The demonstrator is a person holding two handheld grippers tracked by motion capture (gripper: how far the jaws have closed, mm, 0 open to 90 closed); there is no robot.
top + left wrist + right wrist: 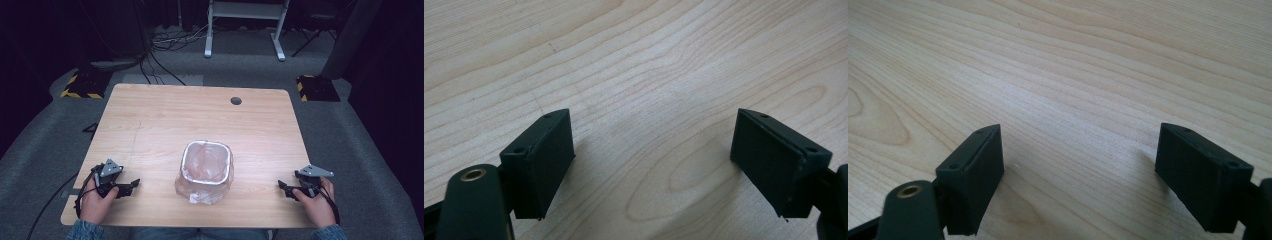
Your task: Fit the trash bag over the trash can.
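A small bin lined with a clear plastic bag [205, 170] stands on the wooden table [200, 115], near the front middle. My left gripper [131, 186] rests on the table at the front left, held by a hand, well left of the bin. My right gripper [282, 188] rests at the front right, held by the other hand, well right of the bin. In the left gripper view, my left gripper [651, 150] is open over bare wood. In the right gripper view, my right gripper [1078, 160] is open too, nothing between its jaws.
A round cable hole [236, 101] sits near the table's far edge. Beyond the table are a white desk frame [245, 30], floor cables [170, 42] and two black-and-yellow striped blocks [82, 85]. Bare wood surrounds the bin on all sides.
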